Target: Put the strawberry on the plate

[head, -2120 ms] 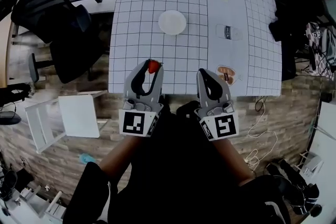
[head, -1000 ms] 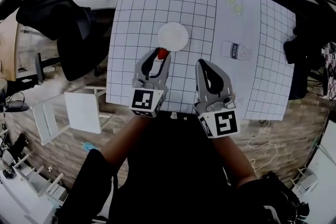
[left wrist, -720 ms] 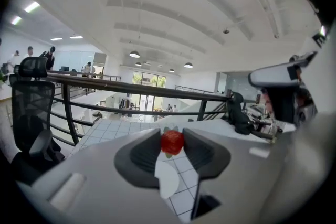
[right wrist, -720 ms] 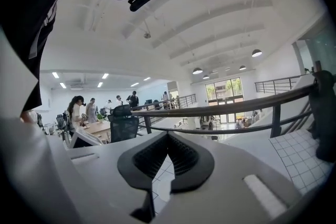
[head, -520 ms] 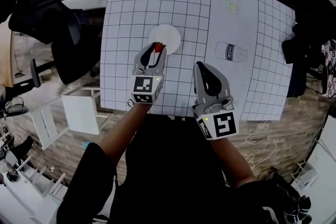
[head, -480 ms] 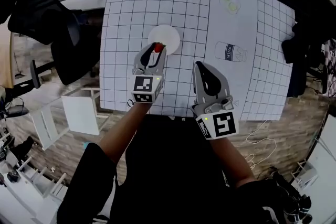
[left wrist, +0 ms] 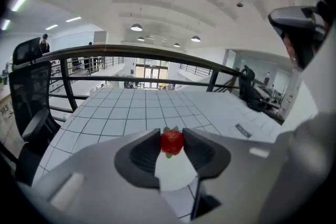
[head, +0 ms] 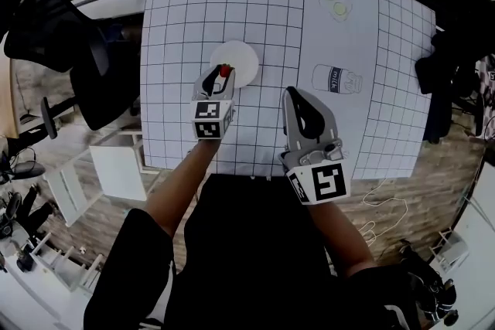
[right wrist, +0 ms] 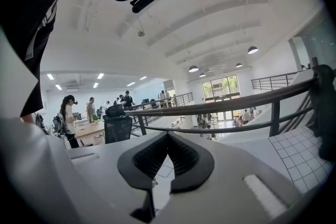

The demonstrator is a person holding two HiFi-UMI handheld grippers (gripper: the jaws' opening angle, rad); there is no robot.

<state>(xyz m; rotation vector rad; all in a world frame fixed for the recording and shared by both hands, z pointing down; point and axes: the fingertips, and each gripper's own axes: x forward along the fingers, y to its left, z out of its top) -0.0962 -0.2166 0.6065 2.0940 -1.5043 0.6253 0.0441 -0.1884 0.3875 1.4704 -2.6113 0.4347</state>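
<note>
The fingers (right wrist: 147, 157) of the right gripper (head: 291, 93) are pressed together with nothing between them. This gripper waits close to the person's body, at the near edge of the table (head: 263, 4). A bit farther out, the left gripper (head: 223, 75) reaches over the table. Its fingers (left wrist: 140, 156) squeeze the little red strawberry (left wrist: 171, 142) from both sides, right at their tips. The white plate (head: 241, 52) lies just under and past those tips, so the strawberry hangs over the plate's near side. I think it only has to go down and be let go. I cannot tell if it touches the plate yet.
</note>
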